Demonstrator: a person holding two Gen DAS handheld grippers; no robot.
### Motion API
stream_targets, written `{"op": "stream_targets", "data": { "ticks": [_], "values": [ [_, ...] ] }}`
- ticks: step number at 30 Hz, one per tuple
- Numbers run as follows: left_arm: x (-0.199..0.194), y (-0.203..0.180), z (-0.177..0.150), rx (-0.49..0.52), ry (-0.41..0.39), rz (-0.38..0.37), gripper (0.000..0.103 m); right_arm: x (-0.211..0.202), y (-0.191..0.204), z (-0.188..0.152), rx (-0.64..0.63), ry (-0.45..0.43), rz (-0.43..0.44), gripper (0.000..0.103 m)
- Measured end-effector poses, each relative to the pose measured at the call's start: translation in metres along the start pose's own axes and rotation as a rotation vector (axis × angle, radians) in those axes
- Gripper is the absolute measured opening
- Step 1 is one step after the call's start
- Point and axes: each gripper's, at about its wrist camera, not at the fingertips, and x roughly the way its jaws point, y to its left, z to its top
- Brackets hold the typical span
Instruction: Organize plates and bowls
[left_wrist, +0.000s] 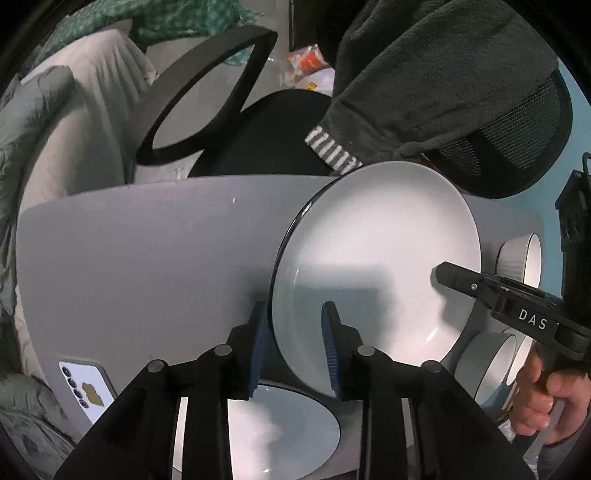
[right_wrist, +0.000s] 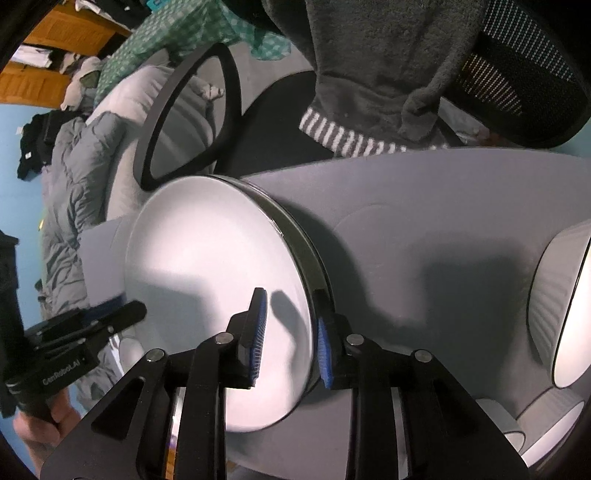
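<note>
Right, both wrist views checked. Left gripper (left_wrist: 295, 321): fingers slightly spread, straddling the near-left rim of the white plate (left_wrist: 376, 258), slim gap at each blue pad, so no pinch. Right gripper (right_wrist: 291, 317): same on the opposite rim, fingers a little apart, rim between them, inner pad throwing a shadow on the plate face, not pressing.

White plate over the grey table (left_wrist: 147, 258), reaching ahead of the left fingers and off to their right, dark underside edge showing. Cannot tell whether flat or tipped. Also a second plate (left_wrist: 284, 424) low between the left finger bases, partly under the first one's edge.

Clutter:
- Ribbed white bowl (right_wrist: 561, 306) with a dark rim, right of the right fingers, about level with the tips.
- Second bowl (right_wrist: 546, 424) nearer the finger bases, close to the first; cannot tell if touching.
- Phone (left_wrist: 86, 387) in a pale case on the table, left of the left fingers, well apart from the white plate.
- Past the fingertips, beyond the far table edge: black office chair (left_wrist: 207, 96) close in, dark fleece garment (left_wrist: 424, 74) draped over it, striped cuff just by the plate's far rim.
- Grey quilt (right_wrist: 74, 177) and green checked cloth (right_wrist: 177, 33) further left.
- Right hand (left_wrist: 539, 398) wrapped round its gripper handle, beside the nearer bowl.
</note>
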Motion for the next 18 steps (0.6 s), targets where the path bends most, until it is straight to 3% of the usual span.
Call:
{"op": "stream_targets", "data": {
  "ticks": [4, 9, 14, 16, 18],
  "values": [
    [0.000, -0.002, 0.001, 0.002, 0.008, 0.014, 0.029, -0.001, -0.001, 0.001, 0.009, 0.004, -0.003, 0.030],
    [-0.005, -0.002, -0.004, -0.011, -0.015, -0.039, 0.029, -0.005, 0.003, -0.003, 0.001, 0.022, -0.032, 0.032],
    [-0.013, -0.003, -0.010, -0.012, -0.048, -0.061, 0.035, -0.012, 0.008, -0.008, -0.013, 0.024, -0.066, 0.040],
    [-0.015, -0.002, -0.012, -0.026, -0.055, -0.082, 0.036, -0.017, 0.010, -0.010, -0.016, 0.003, -0.116, 0.055],
    [-0.018, 0.000, -0.015, -0.040, -0.066, -0.099, 0.037, -0.020, 0.010, -0.011, -0.020, -0.012, -0.124, 0.055]
  ]
}}
